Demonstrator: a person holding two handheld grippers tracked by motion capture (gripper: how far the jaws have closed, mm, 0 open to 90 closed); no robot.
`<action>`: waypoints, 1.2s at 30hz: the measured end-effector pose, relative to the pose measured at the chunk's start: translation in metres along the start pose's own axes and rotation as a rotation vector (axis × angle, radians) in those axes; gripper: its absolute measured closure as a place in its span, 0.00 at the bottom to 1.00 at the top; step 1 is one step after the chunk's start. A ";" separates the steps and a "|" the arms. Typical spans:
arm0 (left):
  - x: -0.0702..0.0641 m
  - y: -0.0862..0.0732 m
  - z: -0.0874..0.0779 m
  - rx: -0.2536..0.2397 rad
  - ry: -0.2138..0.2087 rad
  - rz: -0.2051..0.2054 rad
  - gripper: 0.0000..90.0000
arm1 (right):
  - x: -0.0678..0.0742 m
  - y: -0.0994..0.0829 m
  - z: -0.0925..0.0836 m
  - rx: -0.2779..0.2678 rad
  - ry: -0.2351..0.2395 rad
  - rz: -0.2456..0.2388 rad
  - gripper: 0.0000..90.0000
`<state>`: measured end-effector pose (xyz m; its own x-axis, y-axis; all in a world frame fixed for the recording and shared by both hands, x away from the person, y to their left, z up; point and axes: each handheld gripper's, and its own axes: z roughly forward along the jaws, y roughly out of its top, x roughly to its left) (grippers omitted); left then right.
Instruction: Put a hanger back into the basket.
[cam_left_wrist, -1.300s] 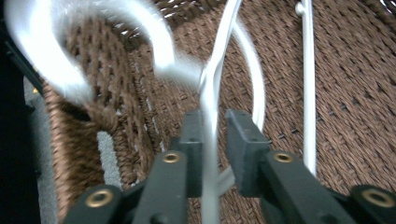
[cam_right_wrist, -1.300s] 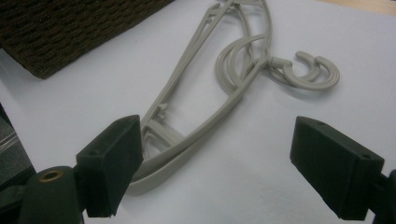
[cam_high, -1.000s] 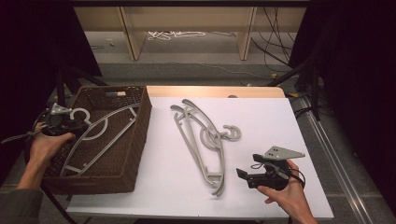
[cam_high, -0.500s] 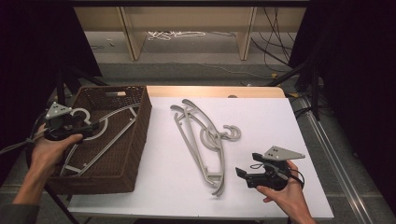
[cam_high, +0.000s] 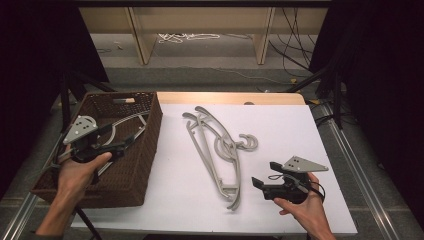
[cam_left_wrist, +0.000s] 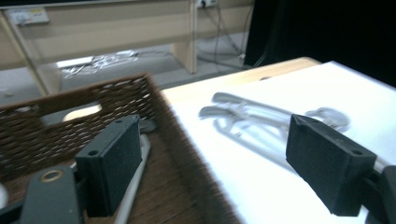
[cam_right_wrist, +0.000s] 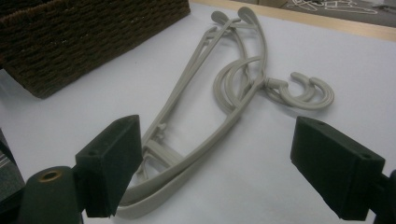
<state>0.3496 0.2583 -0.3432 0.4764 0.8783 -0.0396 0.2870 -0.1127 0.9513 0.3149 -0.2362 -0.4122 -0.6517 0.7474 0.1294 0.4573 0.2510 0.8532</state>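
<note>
A brown wicker basket (cam_high: 145, 150) stands at the table's left with one grey plastic hanger (cam_high: 125, 122) lying inside. My left gripper (cam_high: 122, 142) hovers over the basket, pointing right. Its jaws have just been opening and stand open with nothing between them. In the left gripper view the basket hanger (cam_left_wrist: 137, 184) lies beside one jaw of the left gripper (cam_left_wrist: 229, 172). A small pile of grey hangers (cam_high: 215, 150) lies mid-table. My right gripper (cam_high: 265, 175) rests open near the pile's near end; in its own view the right gripper (cam_right_wrist: 224, 172) faces the hangers (cam_right_wrist: 233, 93).
A white sheet (cam_high: 280, 125) covers the table, with a bare wooden strip (cam_high: 225, 97) along its far edge. Beyond stand wooden shelf legs (cam_high: 140, 35) and loose cables on the floor (cam_high: 190, 37). Metal rails (cam_high: 360, 170) run along the table's right side.
My left gripper has moved right from the basket's left rim to above its inside and lifted slightly, its jaws spreading apart. The right gripper has stayed put.
</note>
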 end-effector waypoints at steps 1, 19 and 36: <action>-0.004 -0.001 0.001 -0.006 -0.024 -0.012 0.20 | 0.000 0.000 0.000 -0.006 -0.002 0.004 0.19; -0.068 -0.025 0.017 -0.042 -0.185 0.080 0.20 | -0.006 -0.002 0.002 -0.045 0.000 0.030 0.19; -0.087 -0.069 0.016 -0.044 -0.229 0.132 0.18 | -0.004 -0.003 0.005 -0.060 0.001 0.031 0.19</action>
<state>0.3017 0.1817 -0.4108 0.6843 0.7288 0.0227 0.1758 -0.1951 0.9649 0.3198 -0.2371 -0.4175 -0.6385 0.7534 0.1571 0.4407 0.1904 0.8772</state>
